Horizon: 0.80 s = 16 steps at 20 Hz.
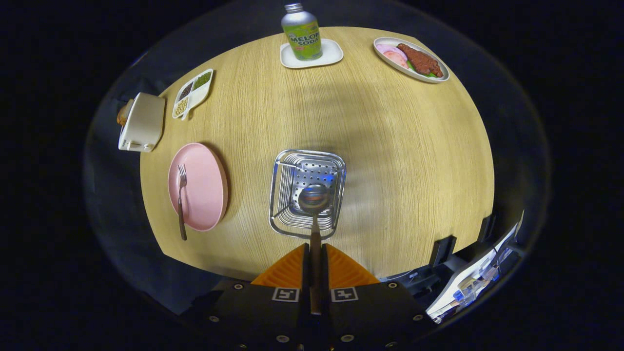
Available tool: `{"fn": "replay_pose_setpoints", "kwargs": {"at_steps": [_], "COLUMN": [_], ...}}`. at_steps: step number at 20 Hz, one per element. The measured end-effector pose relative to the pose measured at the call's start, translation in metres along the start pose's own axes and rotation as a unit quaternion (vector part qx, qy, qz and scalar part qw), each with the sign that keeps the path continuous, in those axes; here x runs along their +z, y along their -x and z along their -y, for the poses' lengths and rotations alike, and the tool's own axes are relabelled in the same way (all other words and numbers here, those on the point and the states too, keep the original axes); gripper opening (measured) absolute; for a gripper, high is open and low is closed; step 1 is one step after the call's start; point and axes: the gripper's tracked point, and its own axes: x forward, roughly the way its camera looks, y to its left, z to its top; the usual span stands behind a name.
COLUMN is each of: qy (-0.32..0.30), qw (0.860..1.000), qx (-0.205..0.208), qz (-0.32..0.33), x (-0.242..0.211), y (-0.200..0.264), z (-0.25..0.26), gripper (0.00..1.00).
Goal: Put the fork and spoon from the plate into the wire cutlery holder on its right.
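The desk is a broad round-looking top of pale wood with a fine straight grain. On it, ahead of the jaws, stands the wire cutlery holder, a rounded-square basket of shiny metal wire with a perforated floor, seen from above. To its left lies the pink plate, smooth, matte and oval in this view. Beyond the plate a cream toaster sits at the desk's edge, with a white divided dish of beans beside it. At the far side a green soda can stands on a small white tray, and a white oval platter of meat lies to its right.

The gripper has its orange ribbed jaws nearly closed, both pressing the dark handle of the spoon. The spoon's long axis runs straight ahead from the jaws, with its polished bowl forward inside the holder.

The fork rests on the plate's left side, tines pointing away, its dark handle overhanging the near rim
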Motion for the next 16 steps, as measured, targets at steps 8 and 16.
{"fn": "replay_pose_setpoints", "kwargs": {"at_steps": [8, 16], "qy": [-0.008, 0.016], "qw": [0.991, 0.938], "qx": [-0.005, 0.004], "qz": [0.137, 0.346], "x": [0.040, 0.088], "y": [0.014, 0.061], "z": [-0.007, -0.039], "gripper": [0.23, 0.69]}}
